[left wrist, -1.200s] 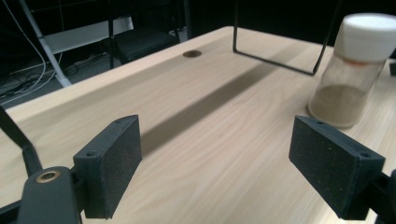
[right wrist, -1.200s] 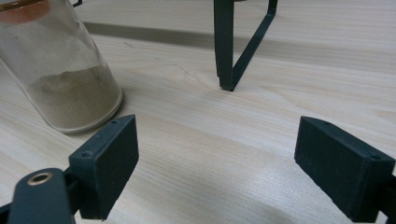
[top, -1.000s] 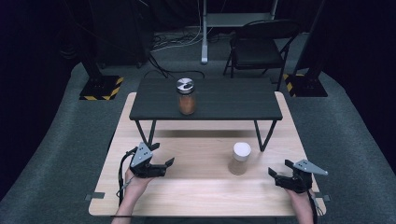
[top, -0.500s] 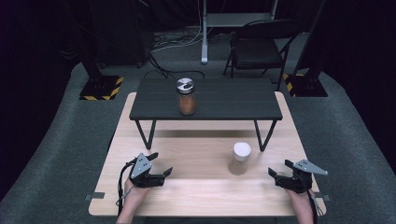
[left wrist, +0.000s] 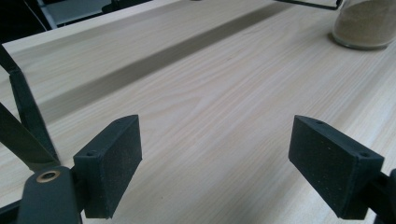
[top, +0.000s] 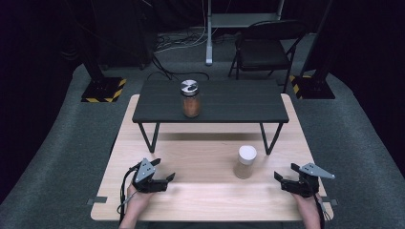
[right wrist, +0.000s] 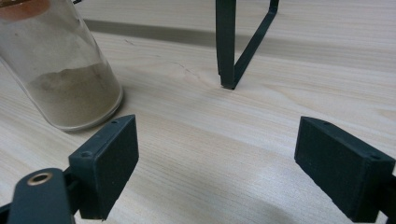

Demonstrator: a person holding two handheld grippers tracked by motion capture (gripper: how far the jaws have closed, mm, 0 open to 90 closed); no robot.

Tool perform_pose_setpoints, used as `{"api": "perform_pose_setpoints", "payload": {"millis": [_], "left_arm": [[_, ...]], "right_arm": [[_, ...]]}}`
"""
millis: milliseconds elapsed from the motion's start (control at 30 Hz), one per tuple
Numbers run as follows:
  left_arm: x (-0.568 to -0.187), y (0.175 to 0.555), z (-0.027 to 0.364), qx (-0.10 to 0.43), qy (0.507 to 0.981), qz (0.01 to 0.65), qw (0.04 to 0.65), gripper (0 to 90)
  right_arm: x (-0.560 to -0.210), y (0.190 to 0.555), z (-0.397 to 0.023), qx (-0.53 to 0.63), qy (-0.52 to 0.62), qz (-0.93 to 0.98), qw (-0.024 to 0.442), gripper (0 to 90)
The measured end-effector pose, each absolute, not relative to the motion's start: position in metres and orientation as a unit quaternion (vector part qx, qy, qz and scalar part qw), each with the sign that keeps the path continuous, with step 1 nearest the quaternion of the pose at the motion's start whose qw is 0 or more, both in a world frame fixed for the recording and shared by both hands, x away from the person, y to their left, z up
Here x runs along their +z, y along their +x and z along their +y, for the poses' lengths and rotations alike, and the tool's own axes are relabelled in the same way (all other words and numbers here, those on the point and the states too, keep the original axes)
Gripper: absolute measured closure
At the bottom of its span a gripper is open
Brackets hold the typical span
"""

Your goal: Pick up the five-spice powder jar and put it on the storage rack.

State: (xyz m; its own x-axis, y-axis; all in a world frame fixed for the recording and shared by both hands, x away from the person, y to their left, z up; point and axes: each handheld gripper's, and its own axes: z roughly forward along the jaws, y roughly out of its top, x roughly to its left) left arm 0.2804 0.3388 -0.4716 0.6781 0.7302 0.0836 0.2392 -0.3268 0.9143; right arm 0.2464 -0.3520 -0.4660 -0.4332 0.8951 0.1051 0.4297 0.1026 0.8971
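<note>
A glass jar of tan powder [top: 246, 162] with a white lid stands on the light wooden table [top: 205, 200], right of the middle. Another jar [top: 190, 99], metal-lidded and filled with orange-brown powder, stands on the small black table [top: 239, 102] at the back. My left gripper [top: 168, 179] lies low over the wood at the front left, open, nothing between its pads [left wrist: 116, 163]. The tan jar [left wrist: 364, 23] shows far off in the left gripper view. My right gripper [top: 281, 179] rests at the front right, open and empty, with the tan jar [right wrist: 60, 74] just ahead to its left.
The black table's thin metal legs [top: 148, 136] stand on the wood between the grippers and the far side; one leg [right wrist: 229, 46] is close ahead of the right gripper. A folding chair [top: 260, 47] and stands with striped bases [top: 102, 90] sit on the carpet beyond.
My left gripper has sunk and come back toward the table's near edge. The right gripper and both jars have stayed put.
</note>
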Motion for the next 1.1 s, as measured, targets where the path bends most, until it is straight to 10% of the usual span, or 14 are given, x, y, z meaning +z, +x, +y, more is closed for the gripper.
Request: {"api": "perform_pose_setpoints", "payload": {"millis": [1100], "left_arm": [[-0.4723,0.2806,0.3408,0.25,0.773,0.318,0.489,16.5]], "right_arm": [[-0.4657,0.2464,-0.3519,0.474,0.474,0.701,0.244,12.2]]}}
